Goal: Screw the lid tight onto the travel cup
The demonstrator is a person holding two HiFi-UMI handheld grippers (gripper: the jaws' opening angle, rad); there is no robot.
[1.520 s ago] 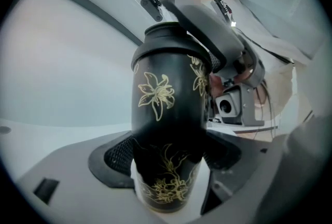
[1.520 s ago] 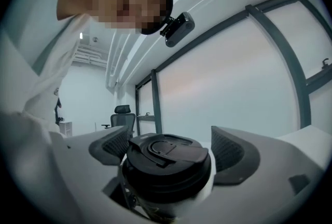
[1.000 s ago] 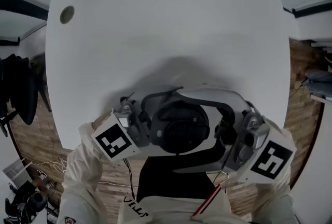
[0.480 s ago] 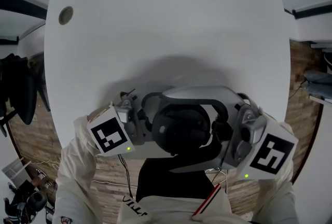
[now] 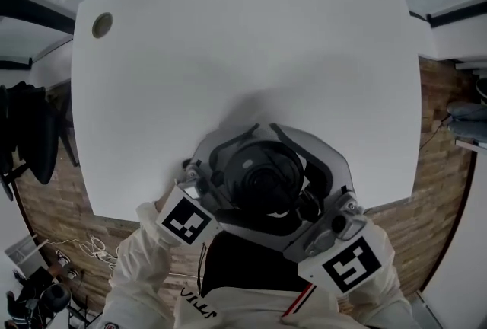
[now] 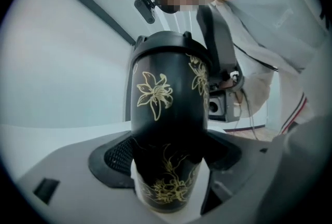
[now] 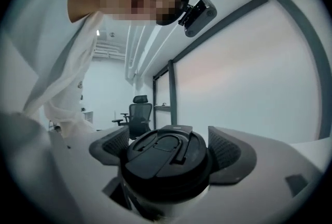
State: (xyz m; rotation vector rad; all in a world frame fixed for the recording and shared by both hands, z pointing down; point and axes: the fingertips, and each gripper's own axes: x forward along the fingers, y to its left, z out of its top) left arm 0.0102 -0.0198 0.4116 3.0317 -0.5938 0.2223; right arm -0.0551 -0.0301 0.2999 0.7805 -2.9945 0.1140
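Between left tongs [image 6: 167, 162]: travel cup [image 6: 168, 98]; lid [image 7: 165, 155] between right tongs [image 7: 168, 149].

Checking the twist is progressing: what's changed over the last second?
Seen from the head view, the right gripper swung clockwise with the lid; the left gripper, on the travel cup, swung slightly the opposite way. Both grips are unchanged.

Left gripper [image 6: 167, 161]: jaws wide, pads [image 6: 120, 156] pressed on lower body of black travel cup [image 6: 168, 109], gold flower print. Dark lid [image 6: 165, 41] on top. Person's white jacket [image 6: 270, 26] behind, right
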